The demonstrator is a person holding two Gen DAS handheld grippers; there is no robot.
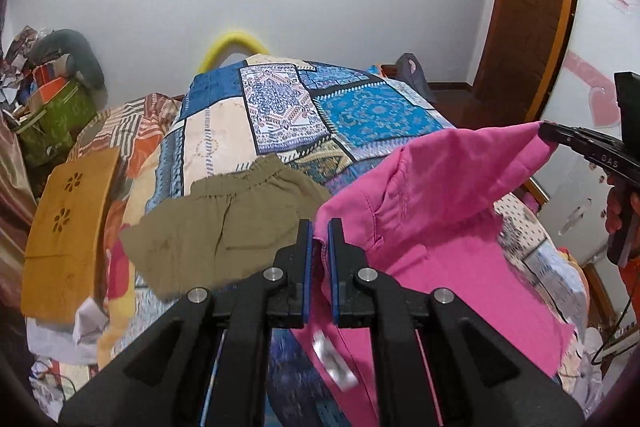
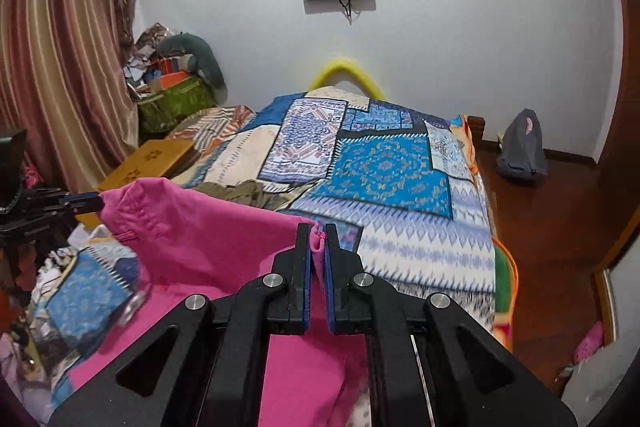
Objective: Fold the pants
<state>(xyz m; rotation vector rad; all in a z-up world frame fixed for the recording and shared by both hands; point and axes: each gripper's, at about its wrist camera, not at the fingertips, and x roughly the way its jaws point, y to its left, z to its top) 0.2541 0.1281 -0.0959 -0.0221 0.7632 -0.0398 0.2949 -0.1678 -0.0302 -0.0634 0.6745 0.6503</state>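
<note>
Mustard-coloured folded cloth [image 1: 66,227] lies at the left edge of the bed [image 1: 384,115], with olive shorts [image 1: 224,223] just to its right on the patchwork cover. Right of the shorts, the pink pants [image 1: 452,211] hang stretched above the bed's near end. The left gripper [image 1: 320,239] pinches one corner of the waistband between narrow fingers [image 1: 307,247]; the right gripper [image 2: 319,243] clamps the opposite corner likewise.
</note>
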